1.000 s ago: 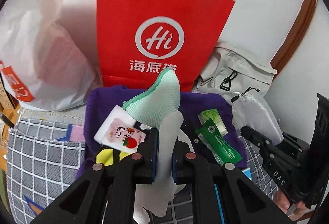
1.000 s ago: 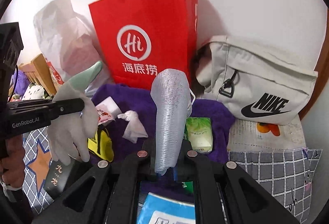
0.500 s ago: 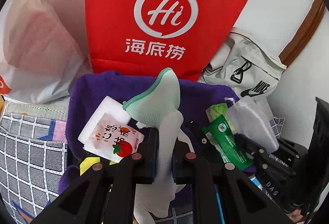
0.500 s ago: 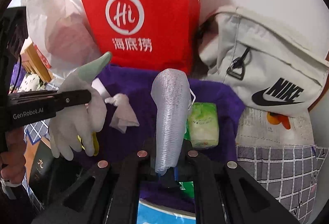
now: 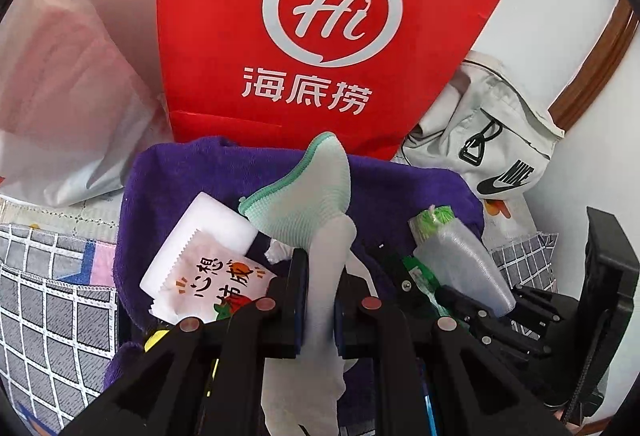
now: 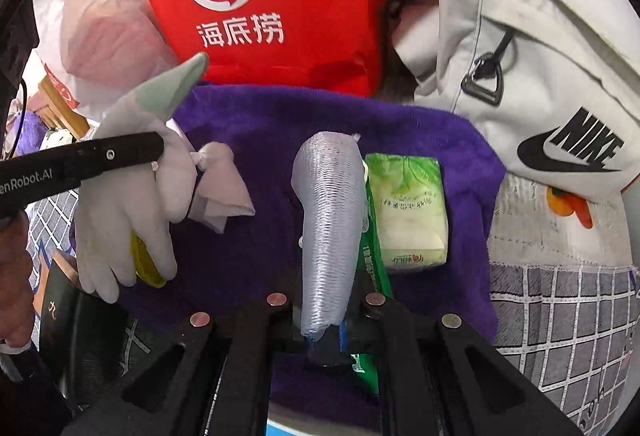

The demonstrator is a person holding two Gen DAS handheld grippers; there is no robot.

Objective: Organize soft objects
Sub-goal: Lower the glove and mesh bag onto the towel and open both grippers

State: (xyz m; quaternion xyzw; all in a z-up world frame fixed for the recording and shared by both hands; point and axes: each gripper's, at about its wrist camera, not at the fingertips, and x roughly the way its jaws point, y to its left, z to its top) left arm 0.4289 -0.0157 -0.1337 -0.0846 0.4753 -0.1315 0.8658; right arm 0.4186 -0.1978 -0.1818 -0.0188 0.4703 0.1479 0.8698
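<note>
- My left tongs (image 5: 318,310) clamp a white glove (image 5: 320,196); my right tongs (image 6: 326,310) clamp a mesh sleeve (image 6: 328,204).
- Both hang over the purple towel (image 6: 248,260).
- Neither's set down; tissue packs (image 6: 408,208) left unsorted.

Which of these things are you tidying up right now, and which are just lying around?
Being tidied:
- white glove, shut in the left gripper
- grey mesh pouch, shut in the right gripper

Just lying around:
- red paper bag
- Nike bag
- tissue pack
- purple towel
</note>
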